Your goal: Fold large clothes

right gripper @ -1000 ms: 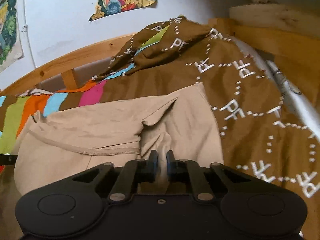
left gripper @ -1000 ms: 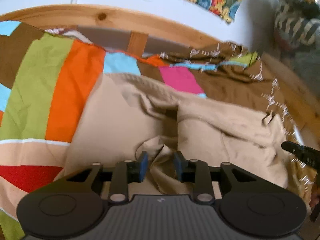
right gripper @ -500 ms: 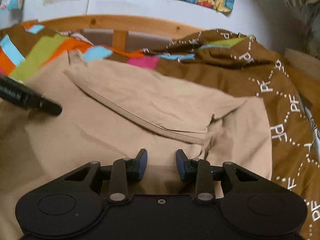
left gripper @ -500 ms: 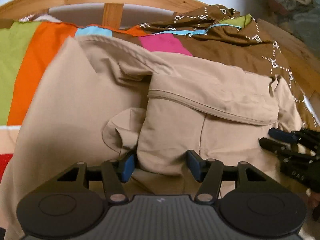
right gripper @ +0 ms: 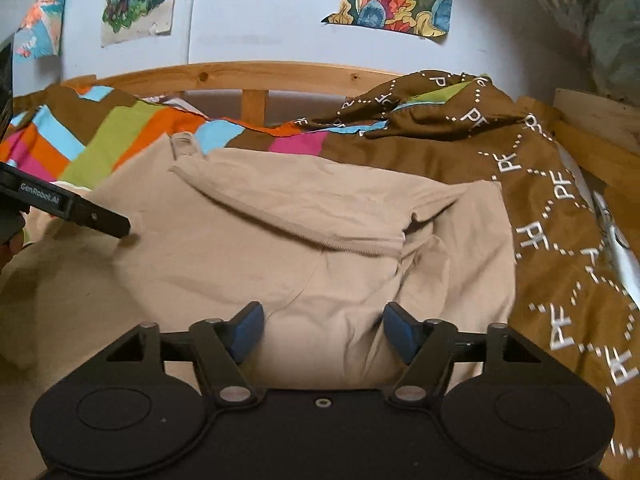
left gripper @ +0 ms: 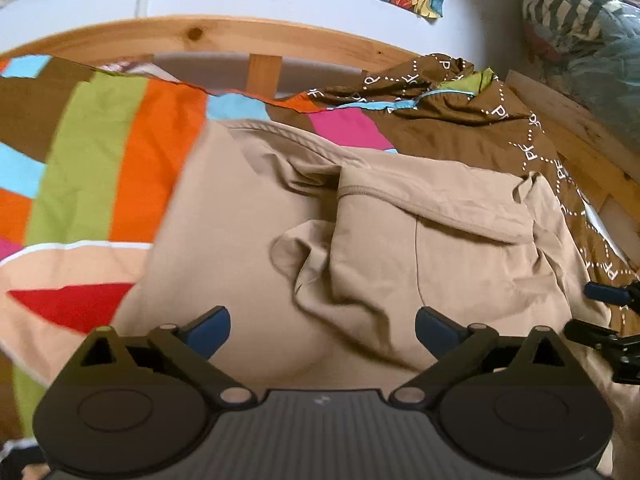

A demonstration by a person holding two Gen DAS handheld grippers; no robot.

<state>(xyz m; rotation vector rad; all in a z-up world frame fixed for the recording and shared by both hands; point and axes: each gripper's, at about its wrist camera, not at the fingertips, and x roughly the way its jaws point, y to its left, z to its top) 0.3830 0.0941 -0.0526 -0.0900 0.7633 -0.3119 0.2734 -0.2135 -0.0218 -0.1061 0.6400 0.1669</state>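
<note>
A large beige garment (left gripper: pixel 400 240) lies partly folded on the bed, one flap doubled over its right half with a hem across it. It also shows in the right wrist view (right gripper: pixel 304 240). My left gripper (left gripper: pixel 322 330) is wide open and empty, just above the garment's near edge. My right gripper (right gripper: pixel 323 330) is wide open and empty over the garment's near right part. The right gripper shows at the right edge of the left wrist view (left gripper: pixel 608 316). The left gripper's finger (right gripper: pixel 80 210) shows at the left of the right wrist view.
The garment lies on a striped multicoloured bedsheet (left gripper: pixel 100 160). A brown duvet with white letters (right gripper: pixel 560 200) is bunched at the back right. A wooden bed rail (left gripper: pixel 240 40) runs along the back, with a white wall and posters (right gripper: pixel 392 0) behind.
Both grippers have let go of the beige garment and opened wide. Both have pulled back a little, and the garment now lies flatter with its flap folded over.
</note>
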